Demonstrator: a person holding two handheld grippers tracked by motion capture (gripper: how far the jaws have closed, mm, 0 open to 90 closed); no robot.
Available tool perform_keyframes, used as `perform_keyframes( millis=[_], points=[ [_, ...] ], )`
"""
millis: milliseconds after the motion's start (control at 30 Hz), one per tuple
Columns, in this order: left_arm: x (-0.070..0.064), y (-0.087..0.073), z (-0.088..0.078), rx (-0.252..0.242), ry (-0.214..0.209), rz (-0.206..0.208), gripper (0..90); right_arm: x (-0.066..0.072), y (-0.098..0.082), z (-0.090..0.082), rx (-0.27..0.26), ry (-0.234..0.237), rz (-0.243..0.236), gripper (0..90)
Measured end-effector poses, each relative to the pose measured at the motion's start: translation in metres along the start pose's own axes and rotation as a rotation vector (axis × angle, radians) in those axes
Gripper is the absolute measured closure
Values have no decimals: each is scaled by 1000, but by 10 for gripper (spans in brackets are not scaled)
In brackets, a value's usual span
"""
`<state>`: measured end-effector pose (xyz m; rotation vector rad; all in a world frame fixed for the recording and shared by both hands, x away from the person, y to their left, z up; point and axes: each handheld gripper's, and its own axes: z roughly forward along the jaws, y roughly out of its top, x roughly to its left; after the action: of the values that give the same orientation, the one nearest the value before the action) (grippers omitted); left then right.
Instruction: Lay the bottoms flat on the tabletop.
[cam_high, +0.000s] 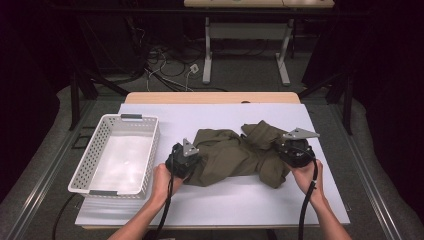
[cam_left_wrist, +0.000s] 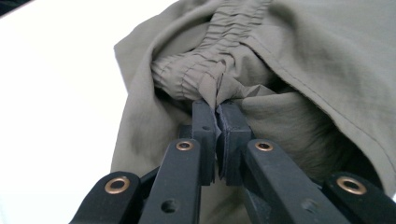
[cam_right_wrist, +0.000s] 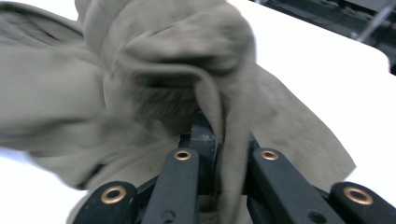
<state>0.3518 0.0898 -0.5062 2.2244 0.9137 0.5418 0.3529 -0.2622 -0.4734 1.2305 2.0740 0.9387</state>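
One olive garment (cam_high: 235, 156) lay crumpled on the worktop (cam_high: 220, 200), right of centre, with one white basket (cam_high: 118, 152) standing at the left. The left hand-held gripper (cam_left_wrist: 217, 108) was clamped on the gathered waistband at the garment's left edge; the right hand-held gripper (cam_right_wrist: 219, 128) was closed on a fold of cloth at its right side. The step in hand was judged to be the gripping before a lift or spread (the basket being a likely destination). Next, both grips would need to be kept while the cloth was raised evenly.
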Motion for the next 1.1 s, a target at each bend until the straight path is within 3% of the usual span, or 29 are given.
perform_keyframes(
  millis=[100,133,267,467,600,667,700,800,900,967,1100],
  points=[
    [5,-3,5,27,37,13,874,-16,-10,17,59,-20,53,837],
    [5,-4,8,37,42,8,873,-21,-16,27,110,-21,69,828],
    [8,-9,18,89,15,-2,871,-26,-31,51,199,-3,87,787],
    [15,-9,15,79,-48,-59,833,-27,-24,38,194,-25,91,567],
    [18,-6,13,55,-66,-103,644,-24,-18,24,143,-24,112,457],
    [17,-8,20,73,-82,-116,575,-21,-20,29,150,14,115,484],
    [15,-9,25,87,-86,-124,534,-18,-22,34,168,23,110,530],
    [8,-15,41,108,-99,-133,524,-14,-30,48,205,14,83,703],
    [3,-18,46,100,-76,-87,656,-14,-33,52,226,33,69,814],
    [3,-18,43,100,-89,-81,782,-13,-32,49,233,33,64,843],
    [2,-19,34,115,-98,-61,864,-10,-34,35,254,56,39,857]
  ],
)
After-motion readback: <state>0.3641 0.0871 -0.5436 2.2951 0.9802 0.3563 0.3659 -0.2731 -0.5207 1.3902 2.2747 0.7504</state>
